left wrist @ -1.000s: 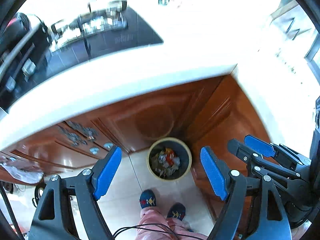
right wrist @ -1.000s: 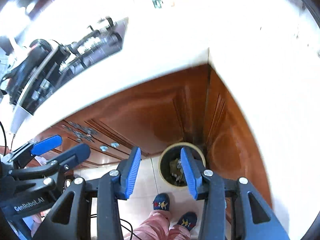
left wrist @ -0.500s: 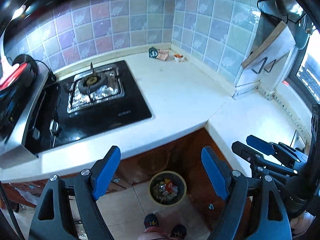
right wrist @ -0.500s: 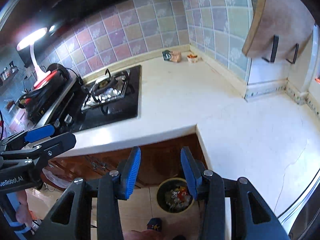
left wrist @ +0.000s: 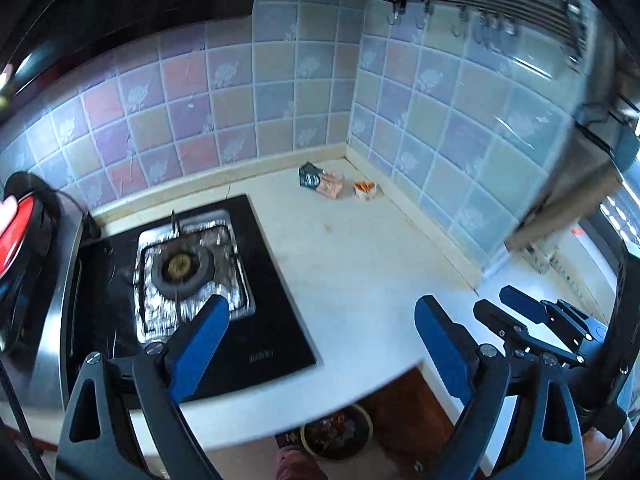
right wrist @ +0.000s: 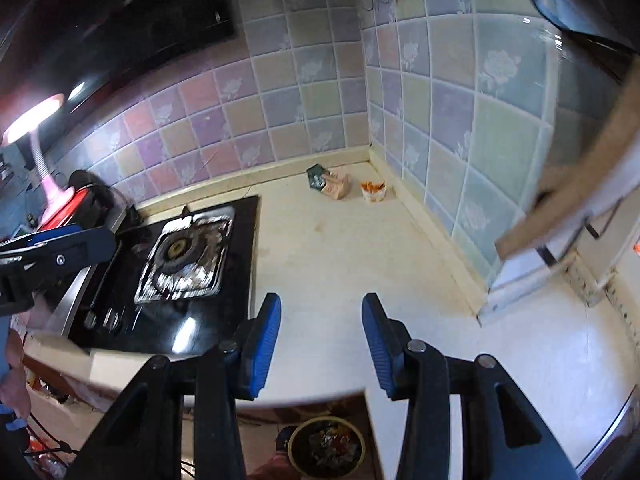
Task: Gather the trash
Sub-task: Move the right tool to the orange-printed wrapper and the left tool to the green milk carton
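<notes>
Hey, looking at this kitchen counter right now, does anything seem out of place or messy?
Yes. Three bits of litter sit in the far corner of the counter: a dark green packet, a pinkish wrapper touching it, and a small orange-and-white scrap just apart. The rest of the counter looks bare.
</notes>
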A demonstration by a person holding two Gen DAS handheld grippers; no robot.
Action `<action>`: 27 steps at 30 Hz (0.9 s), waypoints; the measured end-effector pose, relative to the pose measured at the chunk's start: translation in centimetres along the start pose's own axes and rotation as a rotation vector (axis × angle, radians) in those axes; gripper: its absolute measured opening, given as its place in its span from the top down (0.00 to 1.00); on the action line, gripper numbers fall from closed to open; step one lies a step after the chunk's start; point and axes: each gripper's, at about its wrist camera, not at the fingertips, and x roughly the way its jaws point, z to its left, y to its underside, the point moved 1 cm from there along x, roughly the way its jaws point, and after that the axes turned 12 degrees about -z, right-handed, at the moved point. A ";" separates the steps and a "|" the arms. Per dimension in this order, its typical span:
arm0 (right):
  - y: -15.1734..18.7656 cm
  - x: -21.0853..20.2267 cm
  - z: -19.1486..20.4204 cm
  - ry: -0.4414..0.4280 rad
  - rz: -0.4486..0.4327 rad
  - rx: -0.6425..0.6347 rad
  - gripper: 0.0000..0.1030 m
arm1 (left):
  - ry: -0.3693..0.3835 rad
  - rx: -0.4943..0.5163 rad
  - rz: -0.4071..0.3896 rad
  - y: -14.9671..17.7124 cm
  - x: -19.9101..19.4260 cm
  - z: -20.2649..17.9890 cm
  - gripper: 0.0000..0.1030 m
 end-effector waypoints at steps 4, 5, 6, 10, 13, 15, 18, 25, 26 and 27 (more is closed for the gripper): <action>-3.9 5.8 -0.8 0.061 0.003 0.013 0.59 | 0.019 -0.008 0.019 -4.7 7.2 1.3 0.07; -5.1 7.6 -1.0 0.080 0.003 0.021 0.59 | 0.026 -0.010 0.029 -5.7 9.2 1.5 0.07; -5.8 8.9 -1.2 0.098 0.002 0.023 0.59 | 0.034 -0.012 0.039 -6.8 11.4 1.7 0.07; -8.7 14.5 -2.3 0.164 0.010 0.046 0.59 | 0.062 -0.035 0.103 -10.2 20.3 1.7 0.07; -9.9 18.6 -3.4 0.210 0.010 0.062 0.59 | 0.065 -0.058 0.141 -11.4 26.9 1.1 0.07; -10.2 20.9 -4.3 0.240 0.007 0.073 0.59 | 0.063 -0.084 0.165 -11.5 30.6 0.8 0.07; -10.3 24.3 -5.9 0.271 0.022 0.097 0.59 | 0.057 -0.128 0.201 -11.0 35.0 0.4 0.07; -9.7 30.0 -9.6 0.288 0.069 0.151 0.59 | 0.007 -0.173 0.256 -9.4 43.4 -0.4 0.07; -9.6 30.8 -10.1 0.286 0.079 0.153 0.59 | -0.003 -0.181 0.260 -9.3 44.3 -0.3 0.07; -9.6 31.4 -10.2 0.282 0.086 0.152 0.59 | -0.018 -0.189 0.262 -9.0 45.3 -0.4 0.07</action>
